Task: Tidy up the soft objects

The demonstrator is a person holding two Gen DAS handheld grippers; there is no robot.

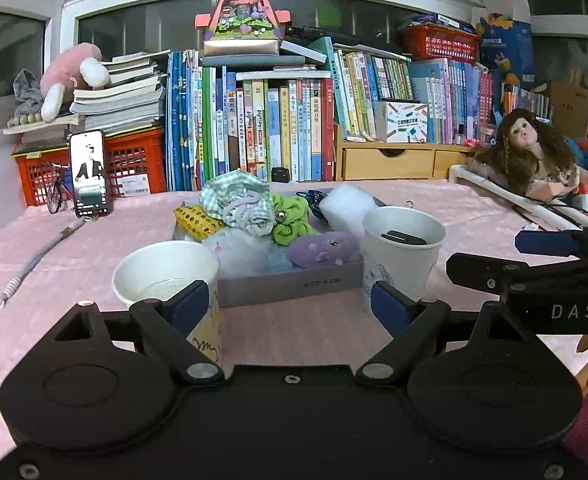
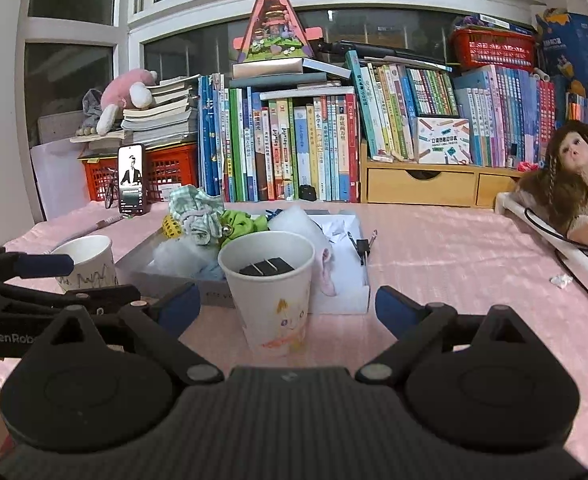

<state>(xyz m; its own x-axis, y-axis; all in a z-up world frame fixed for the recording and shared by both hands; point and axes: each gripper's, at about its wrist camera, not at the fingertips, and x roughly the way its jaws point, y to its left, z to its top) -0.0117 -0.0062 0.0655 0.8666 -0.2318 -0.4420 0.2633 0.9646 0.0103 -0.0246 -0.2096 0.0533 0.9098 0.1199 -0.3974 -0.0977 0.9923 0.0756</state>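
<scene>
White paper cups flank the soft-toy tray (image 1: 289, 286) ahead.
My left hand-held gripper (image 1: 289, 306) and right hand-held gripper (image 2: 287, 306): both wide open, empty.

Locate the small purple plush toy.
Left wrist view, centre: the small purple plush toy lies in the grey tray's front right corner, beside the white paper cup.

Two white paper cups stand on the pink-covered desk: one at lower left (image 1: 165, 276) and one at centre right (image 1: 404, 248) of the left wrist view. One grey shallow box (image 1: 289, 286) sits between them. In it lie one checked cloth bundle (image 1: 235, 202), one green plush (image 1: 291, 218), one purple plush (image 1: 324, 250) and one yellow dotted piece (image 1: 195, 220). One phone (image 1: 87, 172) stands at left. One doll (image 1: 534, 152) sits at right. Two red crates show: one at left (image 1: 133, 164), one at upper right (image 1: 438, 42).
</scene>
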